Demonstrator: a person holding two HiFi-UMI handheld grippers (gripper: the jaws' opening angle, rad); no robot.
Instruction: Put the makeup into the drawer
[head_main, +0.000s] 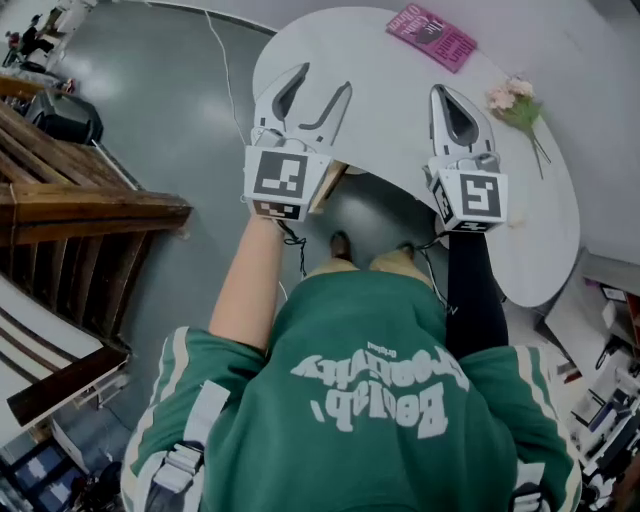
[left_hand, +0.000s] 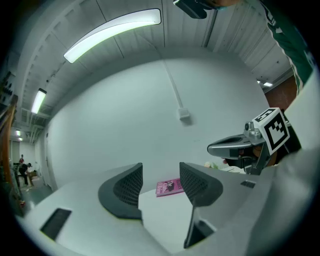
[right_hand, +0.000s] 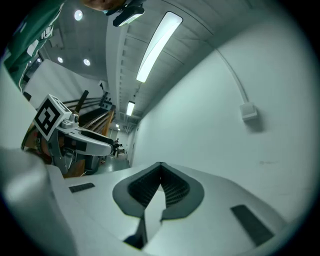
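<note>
My left gripper (head_main: 322, 80) is nearest, at the near edge of the table (head_main: 380, 125), with its jaws spread and nothing between them. Just right of it, my right gripper (head_main: 445, 95) has its jaws pressed together, empty. Farther right lie flowers (head_main: 515, 105), and at the far edge a pink book (head_main: 432, 36). I cannot tell where the makeup is.
</note>
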